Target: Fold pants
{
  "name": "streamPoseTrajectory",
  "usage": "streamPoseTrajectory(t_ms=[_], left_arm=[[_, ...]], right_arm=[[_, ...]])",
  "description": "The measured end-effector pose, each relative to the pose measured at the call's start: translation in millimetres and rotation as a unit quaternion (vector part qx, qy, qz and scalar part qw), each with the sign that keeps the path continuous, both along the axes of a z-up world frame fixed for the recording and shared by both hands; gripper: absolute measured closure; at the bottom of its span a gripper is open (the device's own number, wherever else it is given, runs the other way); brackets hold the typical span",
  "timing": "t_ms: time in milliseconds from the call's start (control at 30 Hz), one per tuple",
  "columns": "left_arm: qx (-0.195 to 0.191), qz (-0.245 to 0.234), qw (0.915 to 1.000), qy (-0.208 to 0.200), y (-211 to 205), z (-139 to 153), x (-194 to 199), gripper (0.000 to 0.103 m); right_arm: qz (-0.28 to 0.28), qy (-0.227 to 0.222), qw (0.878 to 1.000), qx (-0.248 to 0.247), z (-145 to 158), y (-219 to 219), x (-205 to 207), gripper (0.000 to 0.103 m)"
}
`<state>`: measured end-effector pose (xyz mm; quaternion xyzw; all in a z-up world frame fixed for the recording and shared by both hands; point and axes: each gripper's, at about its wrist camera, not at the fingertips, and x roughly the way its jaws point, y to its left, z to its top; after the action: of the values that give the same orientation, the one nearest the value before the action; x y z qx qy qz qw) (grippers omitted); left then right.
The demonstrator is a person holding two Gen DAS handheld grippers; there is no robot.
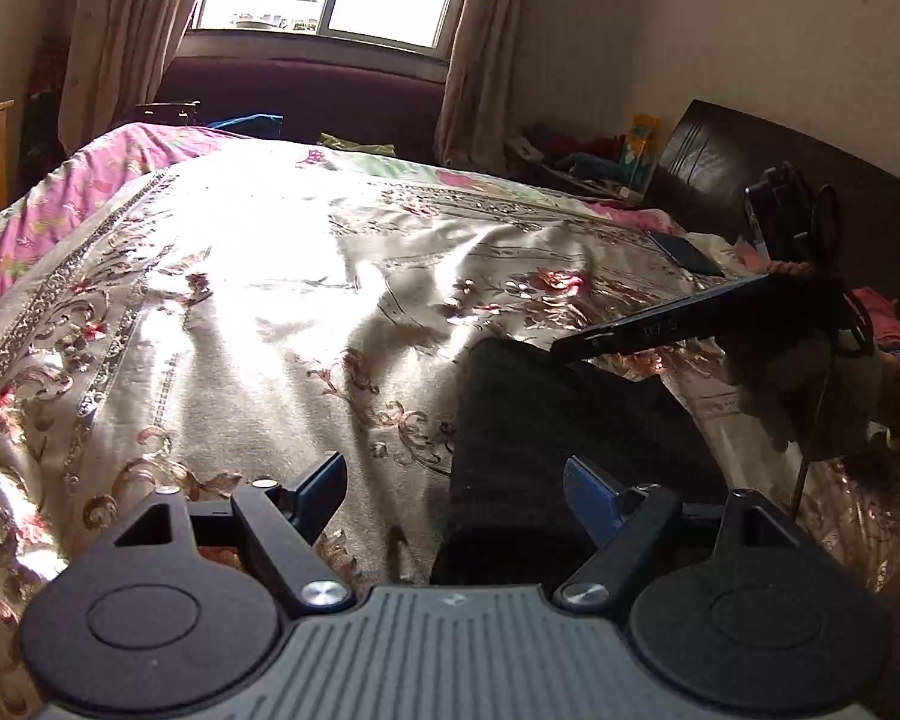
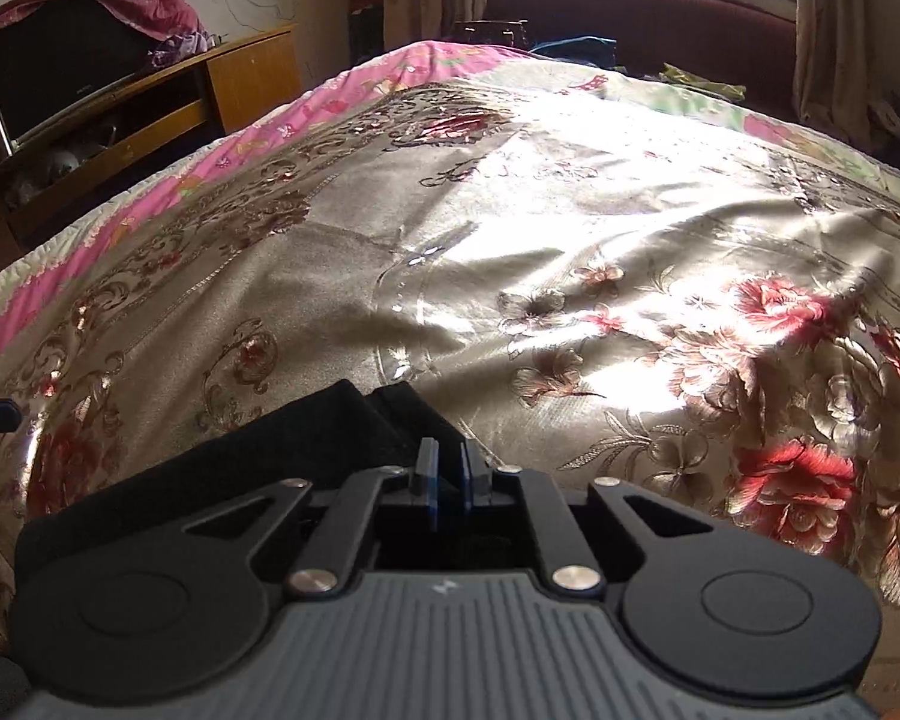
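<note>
In the left wrist view, the left claw point(image 1: 455, 483) hangs low over the bed at 6 o'clock, its blue-padded fingers point(image 1: 324, 483) spread wide apart with nothing between them. Just beyond its right finger, at 4 o'clock, the black pants point(image 1: 528, 420) lie in a folded bundle on the floral bedspread point(image 1: 240, 300). At 3 o'clock the right claw point(image 1: 576, 351) reaches in, held by a gloved hand point(image 1: 810, 384), its tip at the far edge of the pants.

In the right wrist view, that claw's point(image 2: 447, 471) fingers stand nearly together at 6 o'clock, with the black cloth point(image 2: 306, 438) bunched around them; whether they pinch it I cannot tell.
</note>
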<state>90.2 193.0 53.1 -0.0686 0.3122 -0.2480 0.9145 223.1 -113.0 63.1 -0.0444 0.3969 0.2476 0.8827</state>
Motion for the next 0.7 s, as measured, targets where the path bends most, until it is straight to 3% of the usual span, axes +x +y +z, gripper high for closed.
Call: streamPoseTrajectory(t_ms=[67,167,233,333,367,400,433,467,500,600,700], left_arm=[[-0.017,-0.003,0.9997,0.017,-2,-8,-3,0.011],[-0.051,0.014,0.9971,0.055,-1,-25,0,0.011],[-0.07,0.016,0.9945,0.076,-3,-36,9,0.011],[-0.074,0.016,0.9933,0.087,-11,-44,20,0.011],[-0.072,0.018,0.9932,0.089,-12,-45,23,0.014],[-0.071,0.017,0.9932,0.091,-14,-46,25,0.02],[-0.073,0.014,0.9931,0.091,-16,-45,26,0.034],[-0.073,0.01,0.9933,0.089,-18,-42,26,0.041],[-0.068,0.01,0.9944,0.081,-21,-38,24,0.043],[-0.051,0.006,0.9972,0.054,-26,-25,18,0.052],[-0.059,0.001,0.9977,0.033,-26,-12,12,0.06]], right_arm=[[0.024,0.004,1.0,0.012,-2,2,7,0.04],[0.041,0.008,0.999,0.022,-12,4,19,0.04],[0.05,0.044,0.997,0.044,-22,3,31,0.039],[0.057,0.065,0.994,0.062,-32,4,37,0.039],[0.057,0.071,0.994,0.068,-32,3,37,0.045],[0.06,0.08,0.992,0.076,-31,3,37,0.063],[0.057,0.09,0.991,0.081,-28,3,34,0.072],[0.051,0.088,0.992,0.077,-24,2,30,0.081],[0.051,0.084,0.992,0.073,-18,1,25,0.088],[0.041,0.069,0.992,0.095,4,-12,10,0.094],[0.03,0.051,0.993,0.105,21,-23,-1,0.097]])
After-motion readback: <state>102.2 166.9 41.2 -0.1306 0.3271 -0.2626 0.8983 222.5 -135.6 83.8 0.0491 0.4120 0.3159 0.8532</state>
